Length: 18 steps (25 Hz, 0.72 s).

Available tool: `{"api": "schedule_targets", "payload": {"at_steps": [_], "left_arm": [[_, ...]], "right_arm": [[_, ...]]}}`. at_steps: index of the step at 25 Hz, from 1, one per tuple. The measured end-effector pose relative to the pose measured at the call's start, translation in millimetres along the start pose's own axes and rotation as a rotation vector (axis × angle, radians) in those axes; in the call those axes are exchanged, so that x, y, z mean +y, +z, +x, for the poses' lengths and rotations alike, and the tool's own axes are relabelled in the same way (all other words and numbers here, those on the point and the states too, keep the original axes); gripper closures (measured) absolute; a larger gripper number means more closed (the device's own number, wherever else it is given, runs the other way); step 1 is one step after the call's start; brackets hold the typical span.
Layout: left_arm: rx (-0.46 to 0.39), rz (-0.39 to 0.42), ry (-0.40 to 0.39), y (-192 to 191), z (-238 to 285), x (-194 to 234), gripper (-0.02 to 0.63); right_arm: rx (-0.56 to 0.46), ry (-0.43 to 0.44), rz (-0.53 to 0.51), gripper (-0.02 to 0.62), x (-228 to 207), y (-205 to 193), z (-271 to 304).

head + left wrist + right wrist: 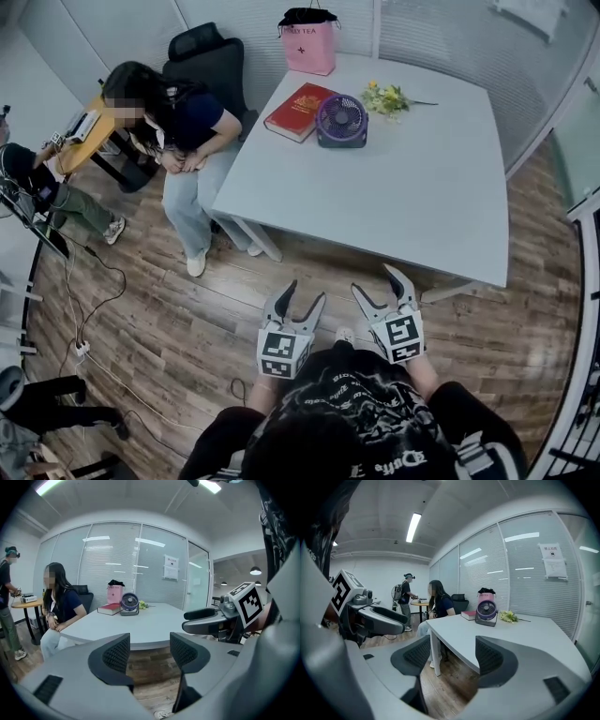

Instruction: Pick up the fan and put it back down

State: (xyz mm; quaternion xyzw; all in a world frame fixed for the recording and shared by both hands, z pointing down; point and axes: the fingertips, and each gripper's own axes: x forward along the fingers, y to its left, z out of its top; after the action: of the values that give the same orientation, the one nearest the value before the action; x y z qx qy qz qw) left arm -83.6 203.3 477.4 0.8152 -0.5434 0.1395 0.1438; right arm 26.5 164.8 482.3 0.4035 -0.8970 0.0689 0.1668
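Note:
A small purple desk fan stands upright near the far side of the white table; it also shows far off in the left gripper view as the fan and in the right gripper view as the fan. My left gripper and right gripper hover side by side over the wooden floor, short of the table's near edge. Both stand open with nothing between their jaws, well away from the fan.
A red book lies left of the fan, a pink bag behind it, and yellow flowers to its right. A person sits at the table's left side, by a black chair. Cables run over the floor at left.

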Motion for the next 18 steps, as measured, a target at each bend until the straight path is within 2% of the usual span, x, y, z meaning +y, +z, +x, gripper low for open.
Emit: {"api": "schedule_targets", "payload": {"at_steps": [10,18], "left_arm": [[0.005,-0.020,0.007,6.8,37.8,-10.7,0.330],[0.013,-0.038,0.005,9.2,47.7,-2.7,0.330]], "right_arm": [[0.018,0.020,-0.015,0.295,-31.4,-4.3,10.4],[0.024,0.031,-0.019,0.295,-33.8,1.3,20.4]]}}
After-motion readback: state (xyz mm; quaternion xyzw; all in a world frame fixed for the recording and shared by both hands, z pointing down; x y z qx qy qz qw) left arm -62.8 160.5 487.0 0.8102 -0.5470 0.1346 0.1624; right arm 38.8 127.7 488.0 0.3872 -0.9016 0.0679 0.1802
